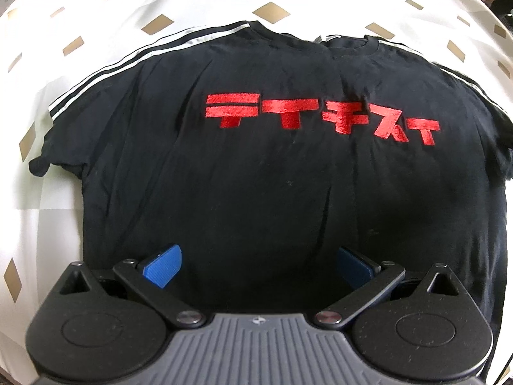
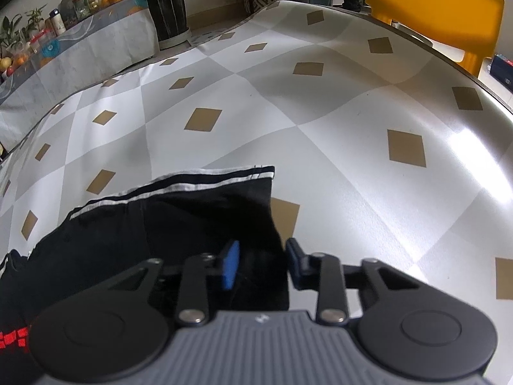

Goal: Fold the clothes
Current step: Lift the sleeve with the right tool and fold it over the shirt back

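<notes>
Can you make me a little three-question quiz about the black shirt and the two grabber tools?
1. True or false: the black cotton T-shirt with red block lettering lies spread flat on the white tablecloth with tan diamonds.
2. Which tool pinches the shirt's white-striped sleeve: A left, B right?
3. What colour is the plastic chair behind the table?

Key:
1. True.
2. B. The right tool has closed on the sleeve; the left tool hangs open over the hem.
3. Yellow.
</notes>
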A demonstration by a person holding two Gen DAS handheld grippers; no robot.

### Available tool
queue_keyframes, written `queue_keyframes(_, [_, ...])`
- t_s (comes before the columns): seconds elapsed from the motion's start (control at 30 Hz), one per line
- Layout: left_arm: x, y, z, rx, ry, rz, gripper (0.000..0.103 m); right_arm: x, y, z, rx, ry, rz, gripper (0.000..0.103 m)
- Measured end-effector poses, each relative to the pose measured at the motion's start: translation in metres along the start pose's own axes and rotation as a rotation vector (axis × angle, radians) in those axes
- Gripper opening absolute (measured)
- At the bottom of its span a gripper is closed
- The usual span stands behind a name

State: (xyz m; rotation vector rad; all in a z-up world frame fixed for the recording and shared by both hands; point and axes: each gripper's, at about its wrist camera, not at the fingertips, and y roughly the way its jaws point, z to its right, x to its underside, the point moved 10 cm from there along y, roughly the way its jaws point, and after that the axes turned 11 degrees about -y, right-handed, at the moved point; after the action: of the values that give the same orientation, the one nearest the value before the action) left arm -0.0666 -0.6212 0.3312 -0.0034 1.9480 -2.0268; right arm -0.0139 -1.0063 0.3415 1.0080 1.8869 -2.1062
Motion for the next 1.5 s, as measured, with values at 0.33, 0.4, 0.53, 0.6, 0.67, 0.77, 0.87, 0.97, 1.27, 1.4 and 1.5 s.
queue_keyframes(0.33, [0.007,0.008,-0.002,-0.013,-0.015,-0.031,0.103,-0.008,-0.006,-0.003,-0.010,-0.007,0.035,0.008])
queue_keyframes(0.4, [0.006,0.008,-0.002,-0.015,-0.015,-0.031,0.103,-0.010,-0.008,-0.006,-0.011,-0.021,0.045,0.007])
queue_keyframes(0.53, [0.007,0.007,-0.002,-0.018,-0.011,-0.030,0.103,-0.010,-0.007,-0.006,-0.020,-0.017,0.042,0.007])
queue_keyframes(0.6, [0.006,0.007,-0.001,-0.018,-0.010,-0.031,0.103,-0.010,-0.007,-0.003,-0.021,-0.004,0.041,0.006])
queue_keyframes(0.67, [0.006,0.006,-0.002,-0.018,-0.009,-0.031,0.103,-0.011,-0.008,-0.002,-0.027,0.008,0.046,0.006])
queue_keyframes(0.77, [0.006,0.008,-0.003,-0.019,-0.009,-0.032,0.103,-0.015,-0.011,-0.003,-0.043,0.016,0.060,0.005])
queue_keyframes(0.87, [0.006,0.009,-0.003,-0.019,-0.010,-0.032,0.103,-0.018,-0.014,-0.006,-0.055,0.011,0.073,0.005])
queue_keyframes(0.97, [0.006,0.009,-0.002,-0.019,-0.010,-0.032,0.103,-0.019,-0.015,-0.008,-0.066,0.010,0.076,0.005])
queue_keyframes(1.27, [0.006,0.008,-0.001,-0.020,-0.010,-0.029,0.103,-0.034,-0.038,-0.055,-0.185,-0.120,0.147,0.005])
queue_keyframes(1.4, [0.007,0.007,-0.001,-0.019,-0.009,-0.028,0.103,-0.030,-0.049,-0.094,-0.298,-0.226,0.153,0.005])
queue_keyframes(1.5, [0.007,0.007,-0.001,-0.018,-0.007,-0.028,0.103,-0.034,-0.054,-0.098,-0.288,-0.240,0.171,0.008])
